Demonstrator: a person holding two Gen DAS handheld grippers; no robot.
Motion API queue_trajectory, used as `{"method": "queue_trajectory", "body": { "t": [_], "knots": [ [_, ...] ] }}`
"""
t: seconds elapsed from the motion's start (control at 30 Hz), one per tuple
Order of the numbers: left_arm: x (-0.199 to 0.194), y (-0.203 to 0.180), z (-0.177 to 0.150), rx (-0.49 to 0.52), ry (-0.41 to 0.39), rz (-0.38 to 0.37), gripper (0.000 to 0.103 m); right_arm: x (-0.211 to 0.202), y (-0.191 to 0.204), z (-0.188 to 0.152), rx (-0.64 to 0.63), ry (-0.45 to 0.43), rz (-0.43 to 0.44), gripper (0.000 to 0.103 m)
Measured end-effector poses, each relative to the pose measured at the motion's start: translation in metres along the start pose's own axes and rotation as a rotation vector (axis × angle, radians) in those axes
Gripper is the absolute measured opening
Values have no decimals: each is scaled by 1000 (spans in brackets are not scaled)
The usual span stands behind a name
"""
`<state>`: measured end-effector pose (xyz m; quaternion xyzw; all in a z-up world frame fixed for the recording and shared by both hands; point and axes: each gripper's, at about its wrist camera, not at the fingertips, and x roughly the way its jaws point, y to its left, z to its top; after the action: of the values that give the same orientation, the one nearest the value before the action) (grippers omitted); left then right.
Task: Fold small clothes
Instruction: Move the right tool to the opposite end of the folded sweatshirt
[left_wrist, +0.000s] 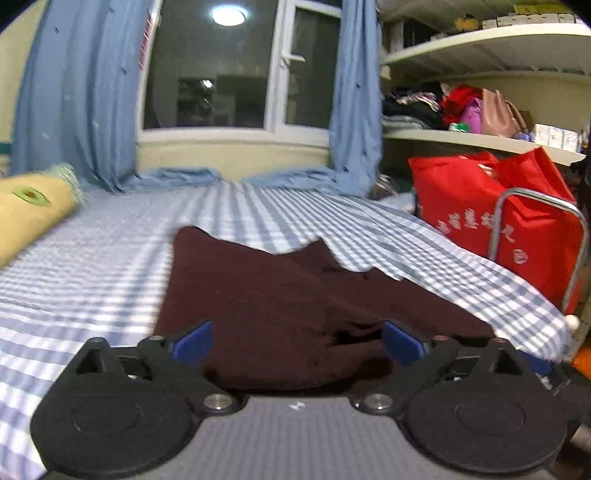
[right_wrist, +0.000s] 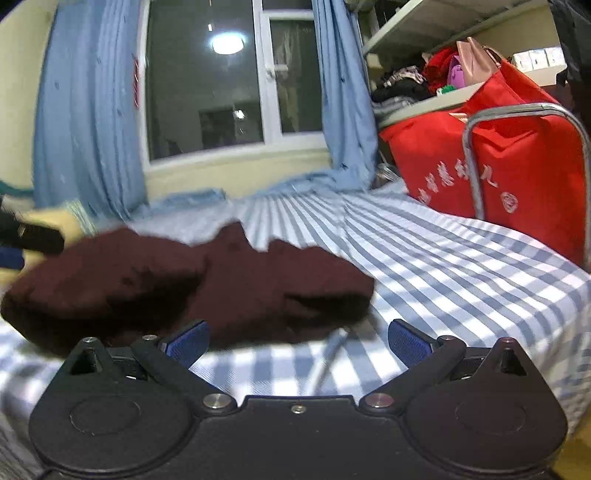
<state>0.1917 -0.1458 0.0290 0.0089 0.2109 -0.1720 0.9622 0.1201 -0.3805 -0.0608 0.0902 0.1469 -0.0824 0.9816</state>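
1. The dark maroon garment (left_wrist: 280, 295) lies on the bed straight ahead of my left fingers (left_wrist: 297, 341), its near edge reaching in between the two blue pads. The pads stand spread wide and press on nothing, so the cloth simply rests there, free.

2. From my right fingers (right_wrist: 298, 343) the same garment (right_wrist: 192, 284) sits ahead and off to the left, its near hem just beyond the left pad. These fingers are spread too, with only the sheet between them.

3. I judge both sets of fingers stand apart because the cloth is meant to lie settled for now (a fold laid down wants no tugging).

4. The garment looks thick and soft, knit perhaps. It is doubled over: a rounded, puffed roll on the side left of my right fingers, a flatter layer under it, and a notched far edge with two small peaks. It is not yet a tidy packet, so I reckon more folding remains.

5. Under it the blue-and-white checked sheet (left_wrist: 92, 266) covers the bed, slightly rumpled toward the far end.

6. Further out: a yellow pillow (left_wrist: 29, 218) well to the left of my left fingers, a red bag (right_wrist: 517, 155) behind a metal rail (right_wrist: 476, 162) to the right, blue curtains (left_wrist: 74, 92) and a dark window beyond.
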Motion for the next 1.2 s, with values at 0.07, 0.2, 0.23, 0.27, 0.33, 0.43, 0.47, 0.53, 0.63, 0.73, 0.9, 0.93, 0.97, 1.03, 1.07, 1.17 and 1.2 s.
{"method": "queue_trajectory", "body": {
  "t": [0.07, 0.2, 0.23, 0.27, 0.33, 0.43, 0.47, 0.53, 0.63, 0.73, 0.9, 0.93, 0.97, 1.03, 1.07, 1.17, 1.2],
  "knots": [
    [-11, 8, -4, 17, -14, 50, 102, 0, 1, 5, 19, -12, 61, 103],
    [-13, 22, -14, 79, 19, 152, 102, 15, 8, 18, 65, 43, 223, 103],
    [-11, 25, -16, 87, 35, 168, 102, 21, 9, 22, 79, 60, 261, 103],
    [-9, 28, -17, 92, 45, 175, 102, 26, 12, 26, 91, 77, 292, 103],
    [-1, 34, -20, 91, 71, 182, 102, 41, 17, 35, 113, 118, 352, 103],
    [11, 40, -25, 85, 106, 181, 101, 65, 23, 47, 156, 201, 414, 103],
    [13, 41, -27, 84, 112, 183, 100, 76, 26, 50, 174, 246, 416, 103],
    [21, 42, -29, 96, 121, 187, 98, 95, 30, 53, 193, 323, 369, 102],
    [28, 41, -32, 146, 129, 192, 90, 106, 37, 55, 194, 323, 339, 96],
    [35, 37, -35, 194, 136, 192, 79, 110, 44, 58, 195, 309, 317, 95],
    [38, 26, -35, 274, 113, 199, 75, 115, 48, 61, 232, 307, 356, 80],
    [38, 23, -35, 293, 106, 203, 74, 114, 47, 61, 237, 304, 359, 80],
    [37, 20, -36, 308, 99, 205, 73, 115, 47, 61, 230, 303, 358, 80],
    [38, 17, -36, 320, 96, 210, 71, 122, 49, 59, 227, 327, 355, 80],
    [39, 16, -35, 322, 97, 213, 71, 127, 47, 57, 258, 350, 358, 78],
    [40, 17, -33, 315, 96, 215, 69, 137, 38, 54, 359, 372, 360, 72],
    [40, 17, -33, 314, 96, 215, 68, 139, 37, 55, 377, 371, 354, 66]
  ]
}}
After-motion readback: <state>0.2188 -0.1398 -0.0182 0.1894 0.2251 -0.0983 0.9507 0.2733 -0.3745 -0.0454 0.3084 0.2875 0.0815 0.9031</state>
